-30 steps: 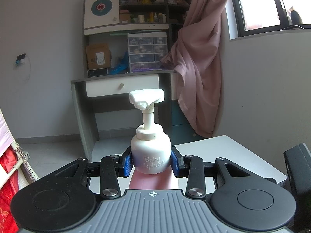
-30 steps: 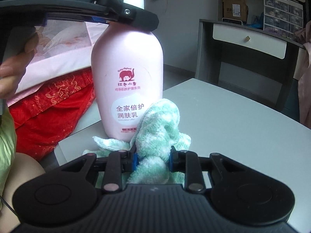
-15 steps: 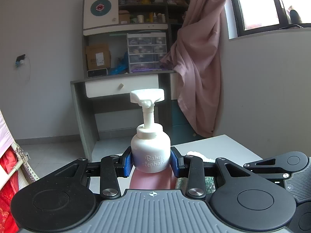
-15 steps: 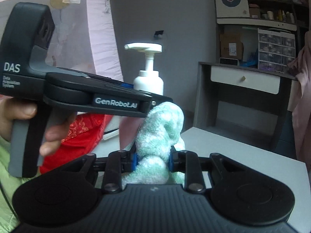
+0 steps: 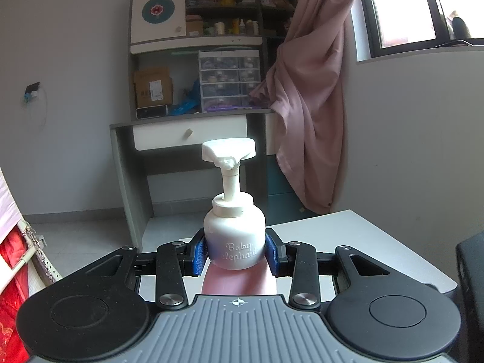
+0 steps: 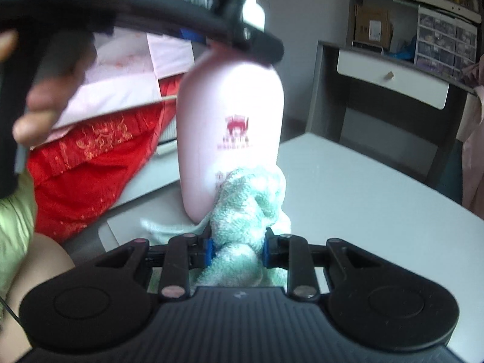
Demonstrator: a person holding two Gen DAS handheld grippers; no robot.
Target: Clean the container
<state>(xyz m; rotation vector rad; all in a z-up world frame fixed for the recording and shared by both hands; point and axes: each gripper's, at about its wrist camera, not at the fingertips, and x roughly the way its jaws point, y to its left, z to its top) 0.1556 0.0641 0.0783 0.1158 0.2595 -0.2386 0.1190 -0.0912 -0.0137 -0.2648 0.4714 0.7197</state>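
The pink lotion bottle (image 6: 230, 139) stood upright on the white tabletop (image 6: 378, 199), close to its near corner. The left claw (image 5: 235, 252) squeezed the bottle's white pump cap (image 5: 234, 236) between its blue pads. The right claw (image 6: 237, 249) was clamped tight on a bunched green-and-white towel (image 6: 251, 202), and the towel pressed against the low front of the bottle. The right view was blurry. A hand (image 6: 39, 103) held the left claw's handle. Beside the tabletop was a bed with a red cloth (image 6: 90, 163) with gold patterns. Behind stood a grey desk (image 5: 187, 130) with a white drawer, shelves (image 5: 224, 9) full of small things, a cardboard box (image 5: 152, 89), and clear plastic drawers (image 5: 230, 80). A pink curtain (image 5: 314, 90) hung by the window (image 5: 423, 6).
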